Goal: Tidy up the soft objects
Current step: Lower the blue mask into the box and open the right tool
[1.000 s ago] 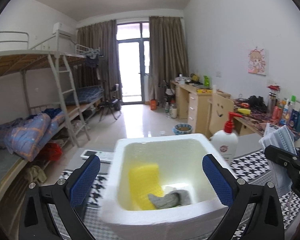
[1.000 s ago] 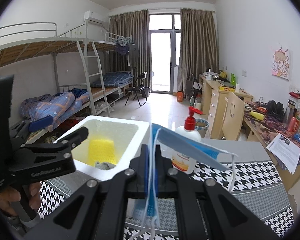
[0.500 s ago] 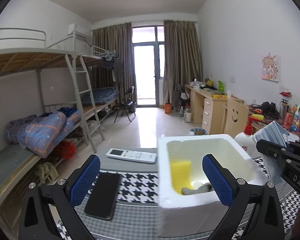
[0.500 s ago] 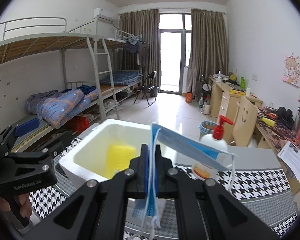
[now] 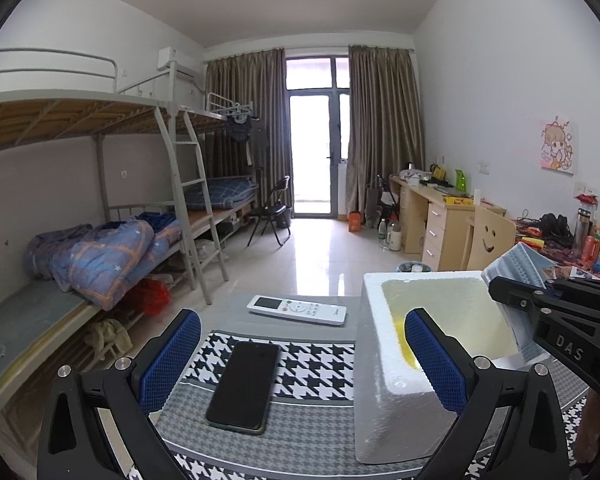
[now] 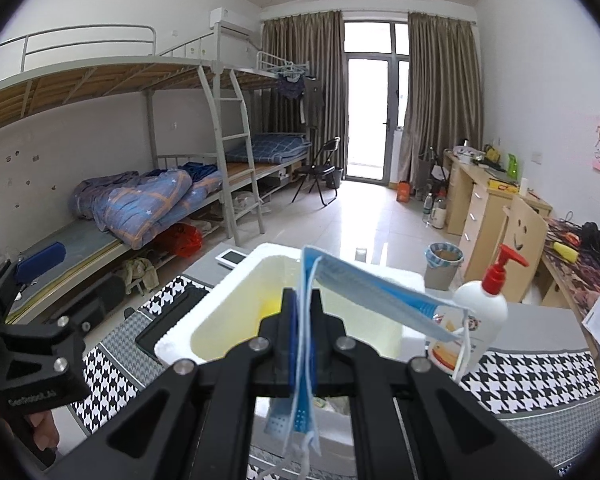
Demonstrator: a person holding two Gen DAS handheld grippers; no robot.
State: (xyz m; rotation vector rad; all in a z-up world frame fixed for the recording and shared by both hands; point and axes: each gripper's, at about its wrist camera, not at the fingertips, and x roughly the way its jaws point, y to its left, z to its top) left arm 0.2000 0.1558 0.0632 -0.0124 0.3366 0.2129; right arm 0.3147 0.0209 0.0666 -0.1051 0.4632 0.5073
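My right gripper is shut on a blue face mask, which hangs over the near edge of the white foam box. The mask and right gripper also show at the right of the left wrist view, above the foam box. A yellow sponge lies inside the box, mostly hidden. My left gripper is open and empty, left of the box, above a black phone.
A white remote lies beyond the phone on the houndstooth table cloth. A white pump bottle with a red top stands right of the box. Bunk beds stand at the left, desks at the right.
My left gripper has swung left, away from the box, bringing the phone and remote into view. My right gripper, still holding the mask, has moved over the box.
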